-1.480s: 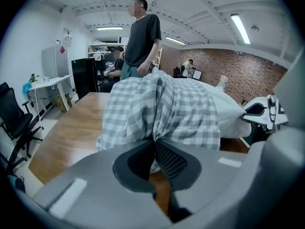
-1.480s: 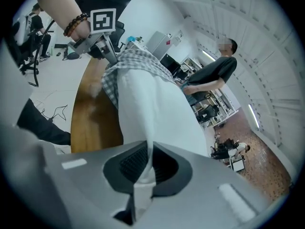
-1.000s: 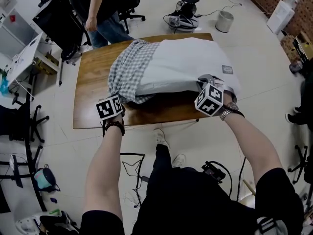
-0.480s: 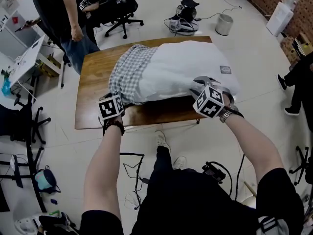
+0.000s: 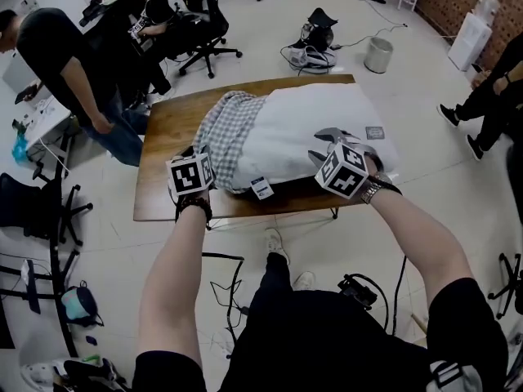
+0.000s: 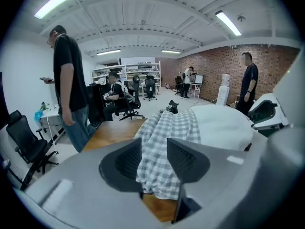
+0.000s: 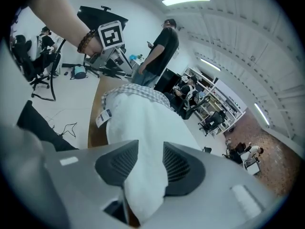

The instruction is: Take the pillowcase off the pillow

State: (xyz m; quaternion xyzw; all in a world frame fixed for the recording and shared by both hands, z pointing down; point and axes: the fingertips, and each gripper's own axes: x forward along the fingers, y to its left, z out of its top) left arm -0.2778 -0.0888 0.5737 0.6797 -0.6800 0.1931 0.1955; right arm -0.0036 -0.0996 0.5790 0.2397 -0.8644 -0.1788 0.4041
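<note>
A white pillow (image 5: 319, 125) lies across the wooden table (image 5: 163, 129). The checked pillowcase (image 5: 225, 133) is bunched over its left end. A white tag (image 5: 261, 188) hangs at the pillow's near edge. My left gripper (image 5: 194, 153) is at the near left corner of the pillowcase. Its jaws are opening, and the checked cloth (image 6: 167, 137) shows in the gap of the left gripper (image 6: 153, 149) without being pinched. My right gripper (image 5: 325, 144) is open over the pillow's near right side. In the right gripper view the white pillow (image 7: 143, 128) bulges between the right gripper's (image 7: 150, 149) jaws.
A person (image 5: 73, 80) stands just left of the table, and another sits at the desks behind. Office chairs (image 5: 204, 35), a dark bag (image 5: 315, 35) and a bin (image 5: 378, 55) are on the floor beyond. Someone's legs (image 5: 482, 104) are at the right. Cables (image 5: 221, 288) lie near my feet.
Both grippers have gone from shut to open. The pillow's near edge now sits closer to the table's front, and its white tag has come into view. The person on the left has walked left.
</note>
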